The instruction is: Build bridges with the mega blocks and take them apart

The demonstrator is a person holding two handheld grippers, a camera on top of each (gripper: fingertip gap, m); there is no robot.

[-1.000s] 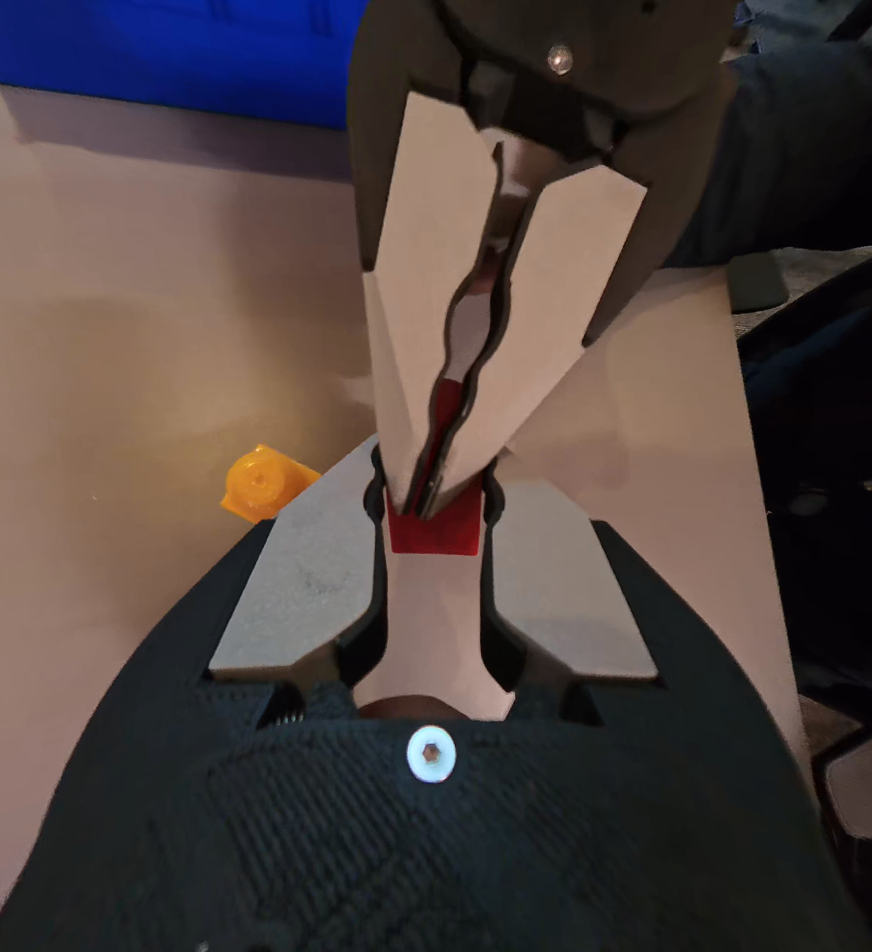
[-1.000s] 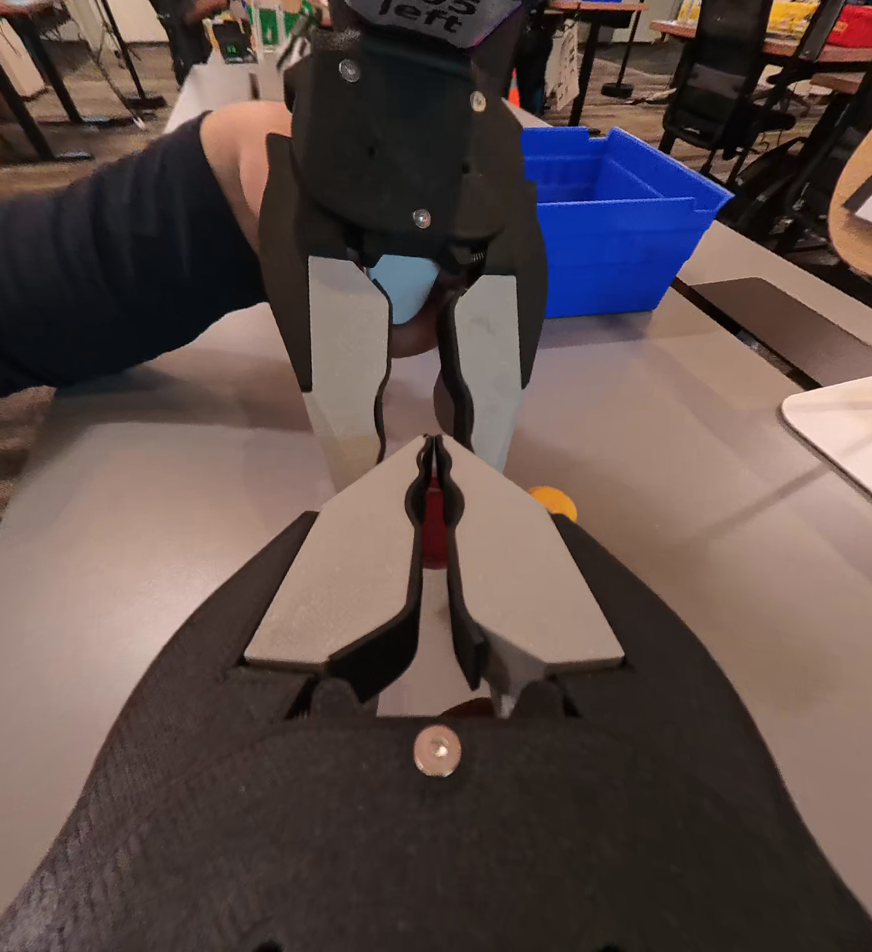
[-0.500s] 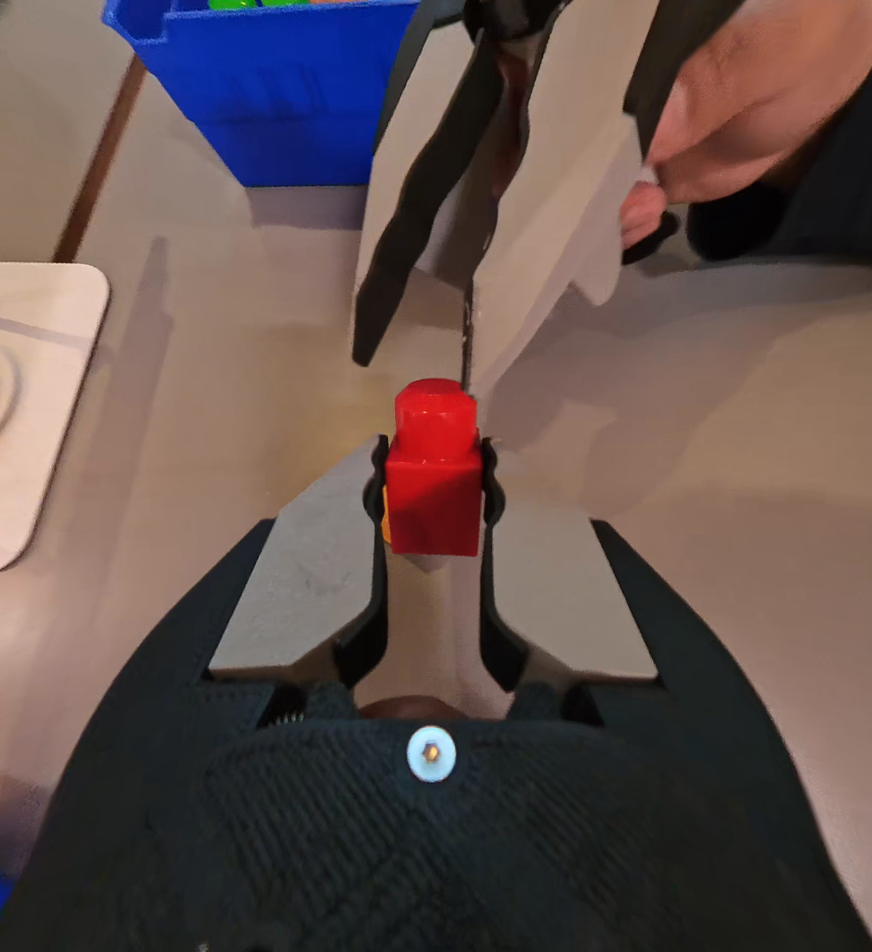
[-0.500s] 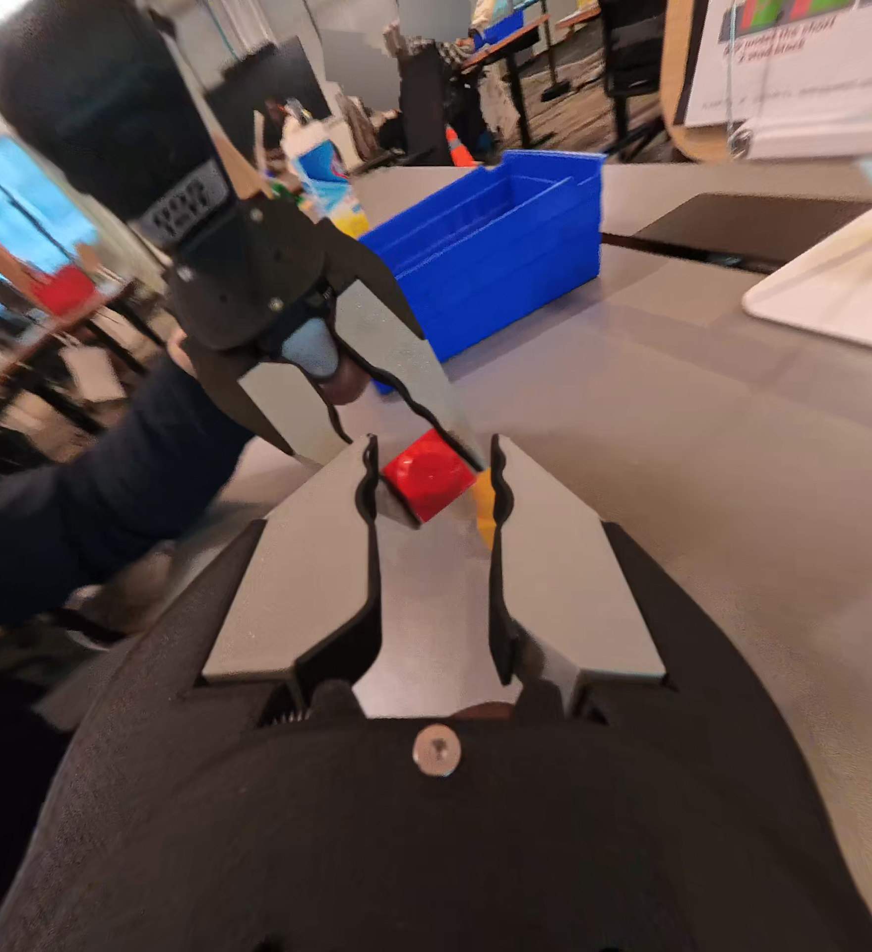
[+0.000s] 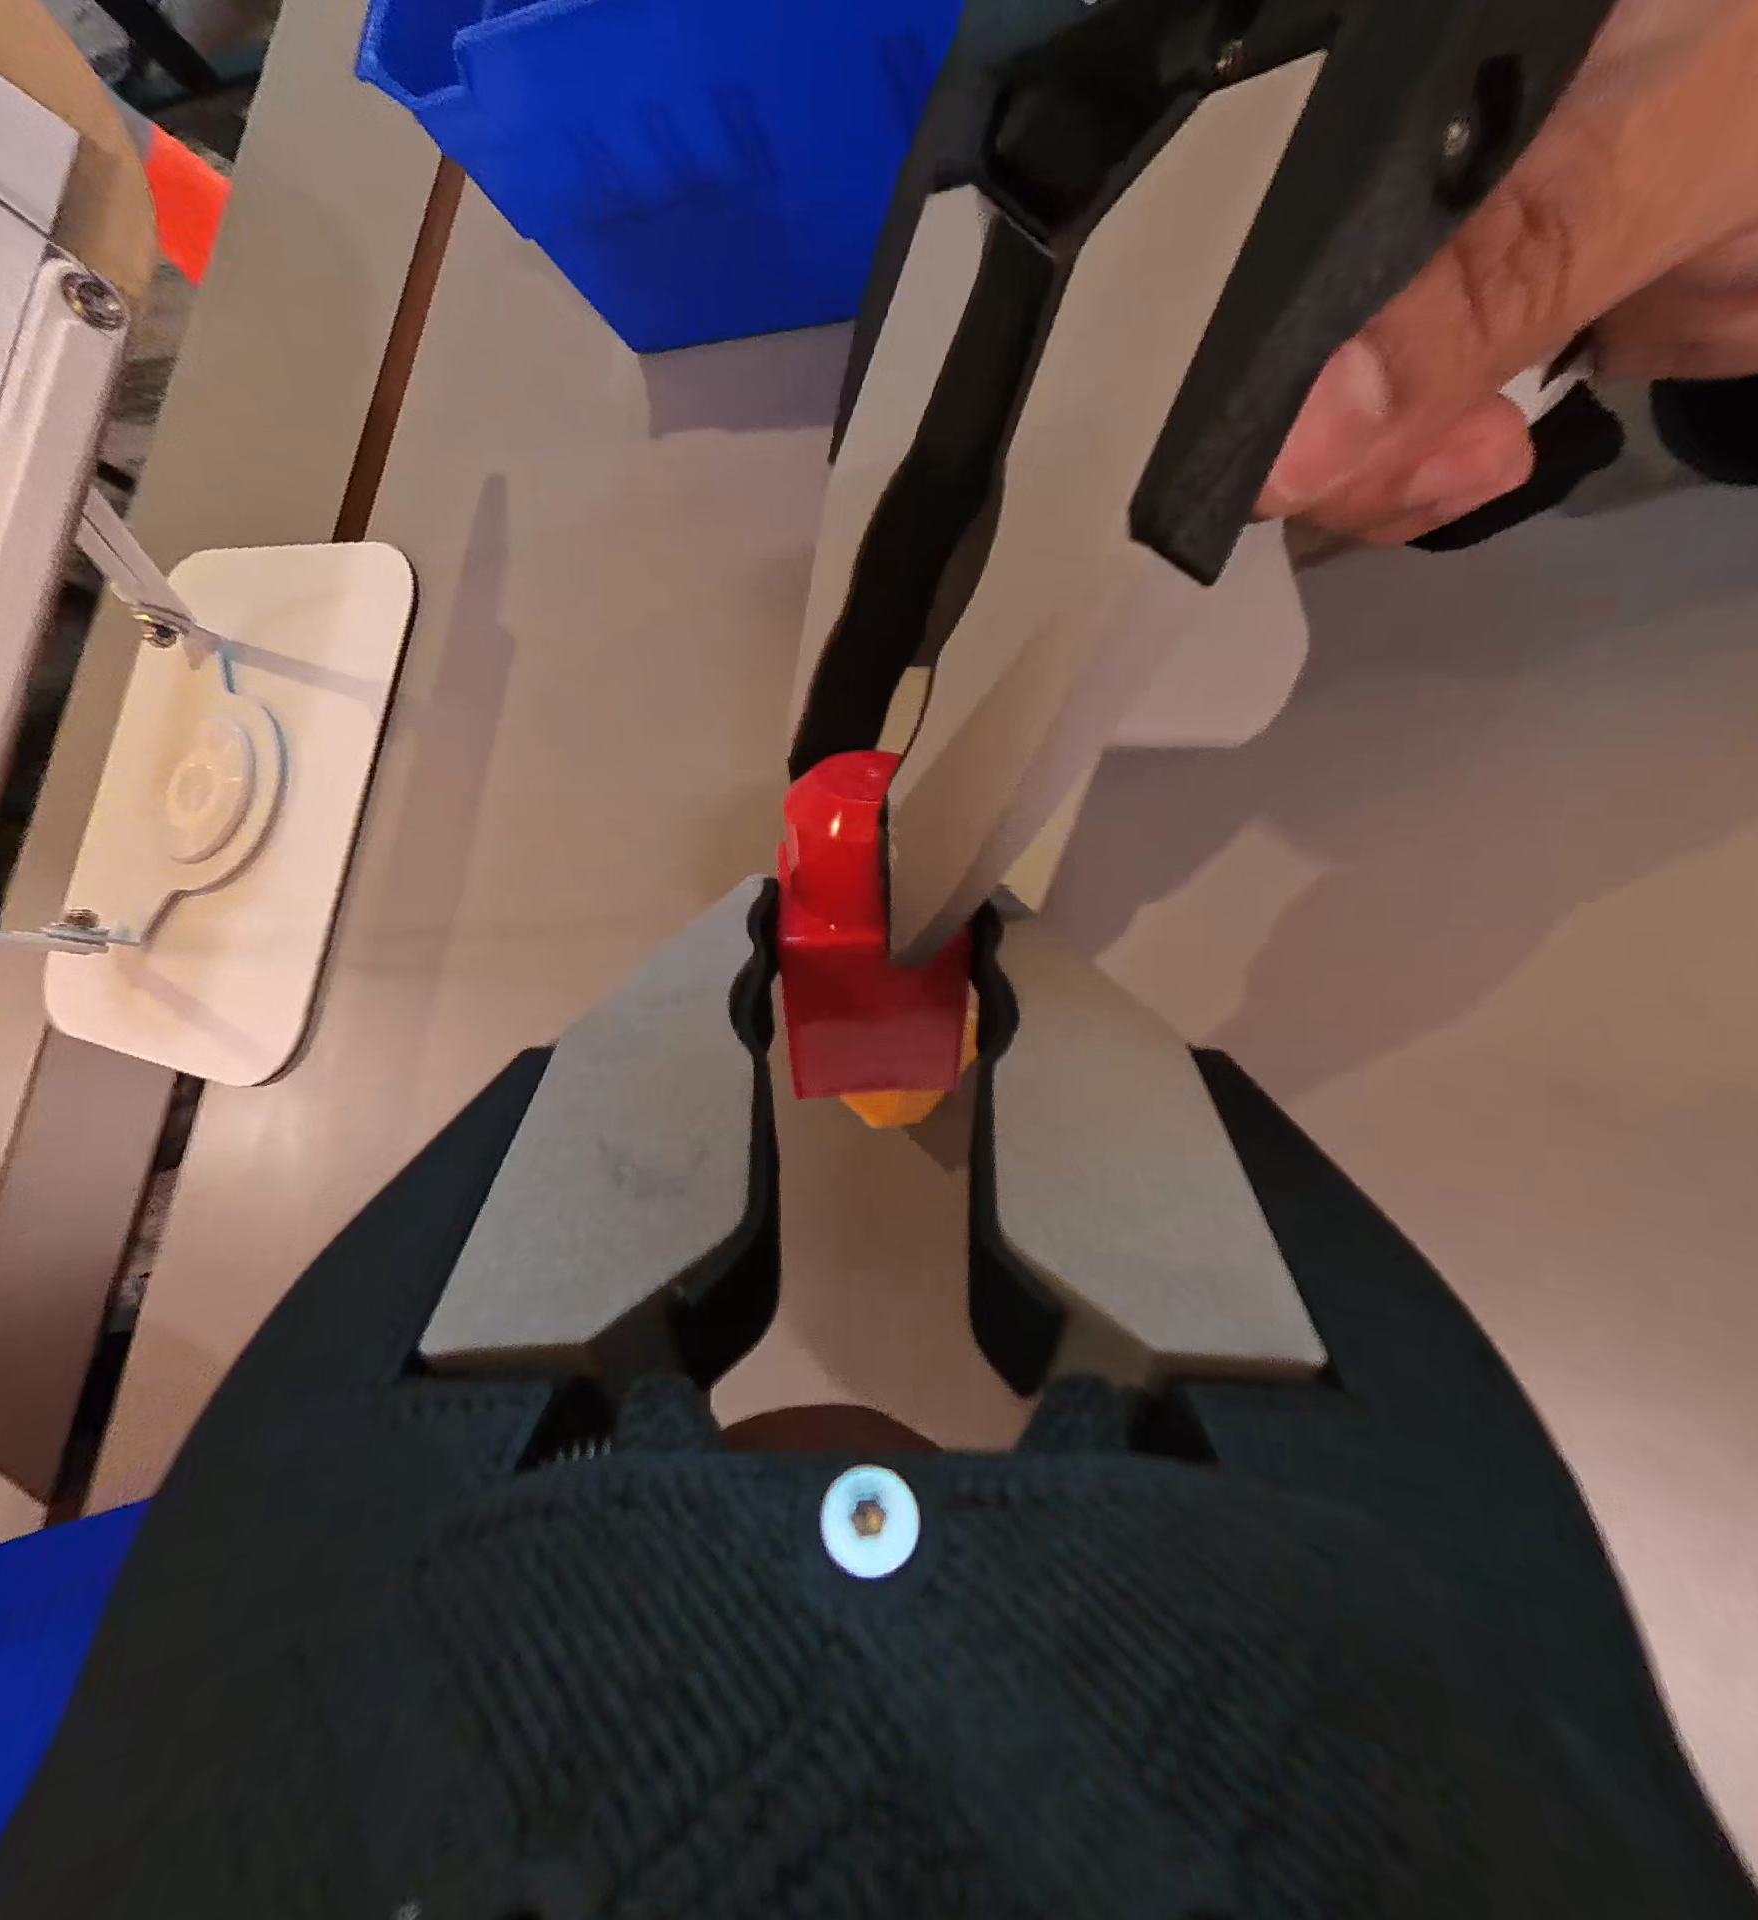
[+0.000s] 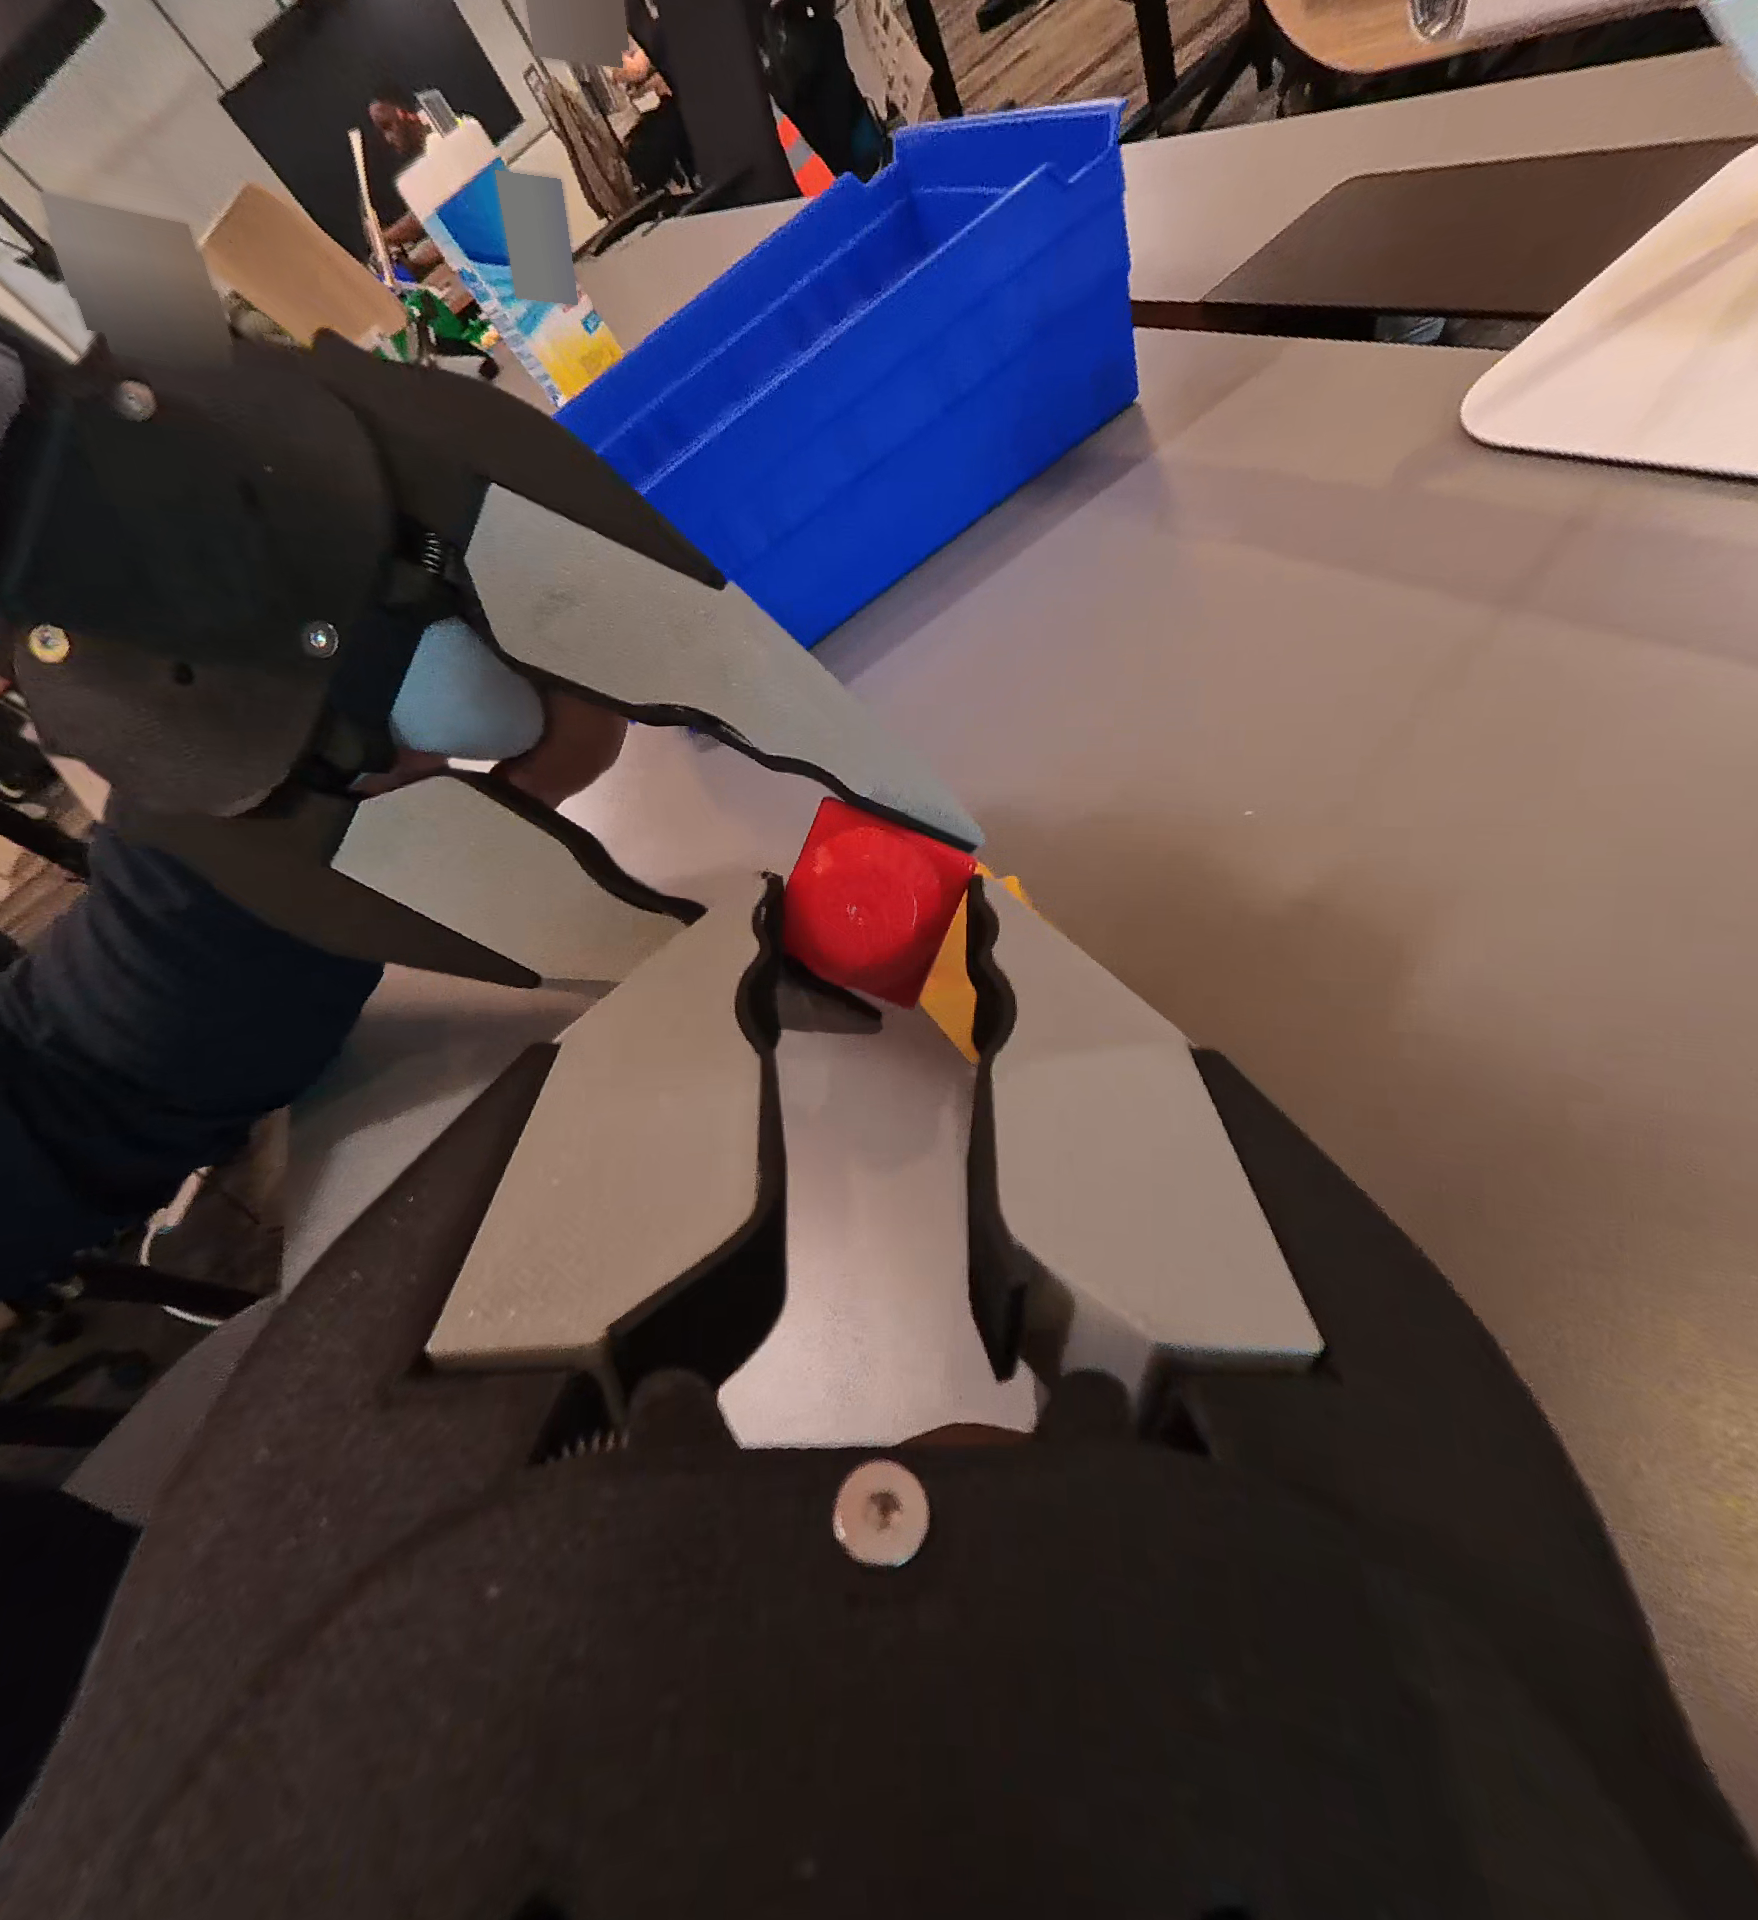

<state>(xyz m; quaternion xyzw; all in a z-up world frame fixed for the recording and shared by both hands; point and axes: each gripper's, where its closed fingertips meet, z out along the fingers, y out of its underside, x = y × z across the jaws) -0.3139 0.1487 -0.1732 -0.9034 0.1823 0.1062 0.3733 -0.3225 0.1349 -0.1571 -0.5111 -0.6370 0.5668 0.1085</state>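
A red one-stud mega block (image 5: 864,1018) is held above the grey table (image 5: 1477,935) between the tips of my left gripper (image 5: 870,956), which is shut on its sides. My right gripper (image 6: 872,914) comes at it from the stud end, jaws apart about a block's width. Its fingers (image 5: 1000,727) flank the stud, one tip resting on the block's shoulder. In the right wrist view the block (image 6: 870,904) shows stud-on, with the left gripper's fingers (image 6: 646,665) reaching in from the left. An orange block (image 5: 890,1107) shows just below the red one; I cannot tell if they touch.
A blue bin (image 5: 688,156) stands at the far side of the table, also in the right wrist view (image 6: 885,384). A white stand base (image 5: 231,810) sits at the left near the table's edge. A hand (image 5: 1581,260) holds the right gripper. Only a small space, under 4 cm, lies between the two pairs of fingers.
One second ago my right gripper was shut on the block's stud. It opened and drew off, and now its open fingers are back around the stud. My left gripper kept hold and swung toward the bin.
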